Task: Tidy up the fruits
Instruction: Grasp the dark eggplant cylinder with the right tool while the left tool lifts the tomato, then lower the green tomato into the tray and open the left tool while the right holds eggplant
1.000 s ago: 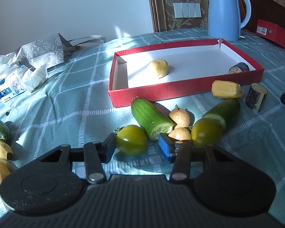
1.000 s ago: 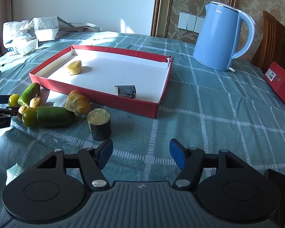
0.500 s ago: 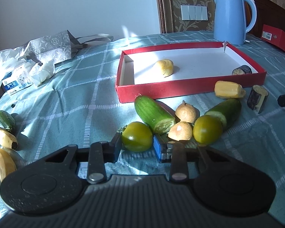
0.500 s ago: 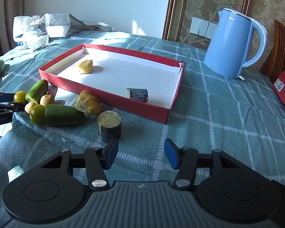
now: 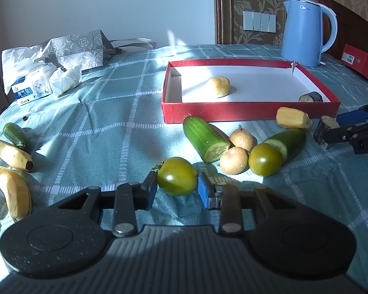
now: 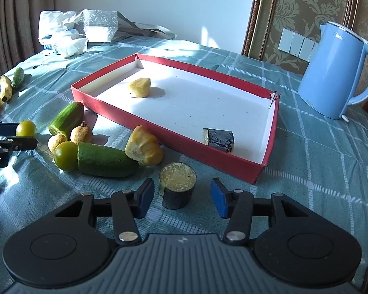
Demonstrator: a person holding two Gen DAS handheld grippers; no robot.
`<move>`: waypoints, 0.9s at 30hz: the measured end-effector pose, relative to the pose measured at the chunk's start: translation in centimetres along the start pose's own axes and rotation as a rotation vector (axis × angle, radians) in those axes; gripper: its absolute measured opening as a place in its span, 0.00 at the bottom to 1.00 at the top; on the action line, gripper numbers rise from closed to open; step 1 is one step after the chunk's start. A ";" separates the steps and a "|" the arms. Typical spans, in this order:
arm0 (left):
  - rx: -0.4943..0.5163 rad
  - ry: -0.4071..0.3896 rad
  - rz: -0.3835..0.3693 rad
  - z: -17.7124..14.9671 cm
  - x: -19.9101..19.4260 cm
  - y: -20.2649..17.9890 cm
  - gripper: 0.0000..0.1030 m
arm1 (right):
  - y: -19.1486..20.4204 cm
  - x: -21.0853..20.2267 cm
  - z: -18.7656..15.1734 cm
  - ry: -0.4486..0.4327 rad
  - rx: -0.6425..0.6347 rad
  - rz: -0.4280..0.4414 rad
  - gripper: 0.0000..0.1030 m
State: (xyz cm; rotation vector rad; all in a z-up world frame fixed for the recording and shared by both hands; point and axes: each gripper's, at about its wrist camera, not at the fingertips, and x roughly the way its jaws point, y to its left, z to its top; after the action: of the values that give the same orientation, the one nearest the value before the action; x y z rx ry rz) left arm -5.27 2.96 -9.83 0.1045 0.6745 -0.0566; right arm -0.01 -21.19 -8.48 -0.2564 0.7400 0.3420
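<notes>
Left gripper [image 5: 177,189]: nearest to me, low over the table's near edge, jaws closed in on the green tomato [image 5: 177,176]; both pads look to be touching its sides, so I take it as gripped, though it still sits on the cloth.
Green tomato: smooth, round and likely slippery-skinned; firm if unripe, but it would bruise under a hard squeeze. Best held across its widest middle, as now, with light pressure.
Right gripper [image 6: 181,197]: jaws spread wide, one on each side of the eggplant chunk [image 6: 177,188], neither pad touching it.
Eggplant chunk: a short upright cylinder, dark skin, pale cut top. I judge it light and slightly spongy; grip the curved skin sides low down, not the cut face.
Middle cluster: two cucumber halves [image 5: 205,139], two small brown fruits [image 5: 233,160] and a second green tomato [image 5: 265,159] lie packed together, some touching, just behind the gripped one; lifting straight up should avoid knocking them.
Yellow piece [image 6: 144,150]: beside the red tray's near wall.
Red tray [image 6: 174,144]: further back, mid-table, holding one yellow piece [image 6: 139,87] and one dark eggplant piece [image 6: 218,136].
Far left edge: bananas [image 5: 11,169] and a small cucumber [image 5: 16,136].
</notes>
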 end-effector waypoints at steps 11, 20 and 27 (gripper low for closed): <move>-0.028 0.006 0.001 -0.2 -0.4 0.1 0.31 | 0.6 0.8 -0.3 -0.010 -0.044 0.012 0.31; -0.049 -0.019 -0.001 0.8 -1.0 0.4 0.31 | 0.4 -0.6 -0.8 -0.042 -0.023 -0.013 0.31; -0.049 -0.042 -0.025 2.3 -1.2 0.0 0.31 | -0.4 -1.4 -1.2 -0.043 0.017 -0.022 0.31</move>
State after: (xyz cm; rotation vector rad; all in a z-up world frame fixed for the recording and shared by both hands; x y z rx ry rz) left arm -4.80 2.72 -7.33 0.0480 0.6349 -0.0662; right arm -1.57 -22.25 -8.28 -0.2403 0.6966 0.3192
